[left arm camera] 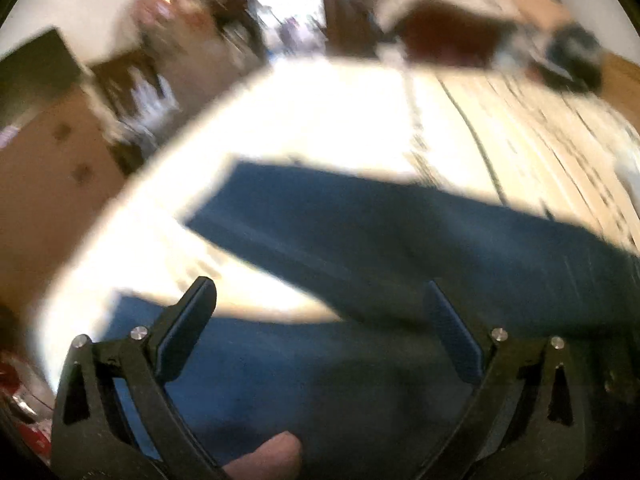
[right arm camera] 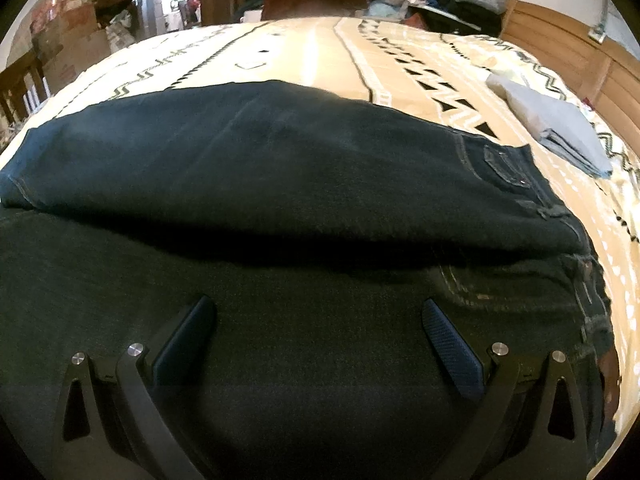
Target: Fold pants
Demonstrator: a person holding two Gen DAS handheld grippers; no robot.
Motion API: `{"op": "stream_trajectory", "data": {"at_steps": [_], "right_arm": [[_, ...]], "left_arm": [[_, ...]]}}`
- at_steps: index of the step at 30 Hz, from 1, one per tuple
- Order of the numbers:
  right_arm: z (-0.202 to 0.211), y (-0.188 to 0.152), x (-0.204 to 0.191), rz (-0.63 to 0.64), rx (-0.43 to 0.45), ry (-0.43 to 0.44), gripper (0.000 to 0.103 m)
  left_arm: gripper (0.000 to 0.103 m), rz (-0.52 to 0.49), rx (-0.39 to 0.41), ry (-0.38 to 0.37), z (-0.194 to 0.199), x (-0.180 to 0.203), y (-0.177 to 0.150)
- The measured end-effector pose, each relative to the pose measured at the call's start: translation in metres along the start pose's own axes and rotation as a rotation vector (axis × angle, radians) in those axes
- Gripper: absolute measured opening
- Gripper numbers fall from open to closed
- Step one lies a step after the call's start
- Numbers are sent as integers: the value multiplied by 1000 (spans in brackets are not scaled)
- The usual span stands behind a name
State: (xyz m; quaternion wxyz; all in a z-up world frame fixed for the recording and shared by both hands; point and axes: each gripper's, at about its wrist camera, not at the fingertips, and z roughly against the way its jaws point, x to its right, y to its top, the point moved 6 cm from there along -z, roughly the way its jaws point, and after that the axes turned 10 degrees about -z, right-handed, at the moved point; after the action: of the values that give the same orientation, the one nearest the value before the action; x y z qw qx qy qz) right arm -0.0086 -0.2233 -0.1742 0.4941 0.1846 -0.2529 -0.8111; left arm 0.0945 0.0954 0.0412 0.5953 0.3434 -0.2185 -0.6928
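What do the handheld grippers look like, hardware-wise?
Both match: the left gripper and right gripper have black linkage frames with triangular cut-outs, round silver pivot pins, and dark blue textured pads on the fingers. No cables or sleeves visible.

Right gripper [right arm camera: 320, 320] (jaws spread) hovers over dark jeans [right arm camera: 280, 160] on patterned bedspread [right arm camera: 312, 52].

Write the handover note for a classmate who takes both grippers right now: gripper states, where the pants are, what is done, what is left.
Left gripper: open, holding nothing, above the jeans; its view is blurred.
Right gripper: open, empty, over the jeans near the waistband.
The jeans lie on the patterned bedspread, one layer folded over another. A folded grey cloth lies beyond the waistband.
Done: one fold at least.
Left: probably fold again, then tidy.
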Motion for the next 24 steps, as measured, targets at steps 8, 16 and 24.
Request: {"op": "stream_trajectory", "data": {"at_steps": [8, 16, 24], "right_arm": [[60, 22, -9, 27, -32, 195, 101], [198, 128, -1, 184, 193, 230, 103], [184, 188, 36, 144, 168, 147, 103]], "left_arm": [[103, 10, 171, 209, 45, -131, 76], [103, -1, 183, 242, 26, -206, 137], [103, -30, 20, 44, -89, -178, 109]]}}
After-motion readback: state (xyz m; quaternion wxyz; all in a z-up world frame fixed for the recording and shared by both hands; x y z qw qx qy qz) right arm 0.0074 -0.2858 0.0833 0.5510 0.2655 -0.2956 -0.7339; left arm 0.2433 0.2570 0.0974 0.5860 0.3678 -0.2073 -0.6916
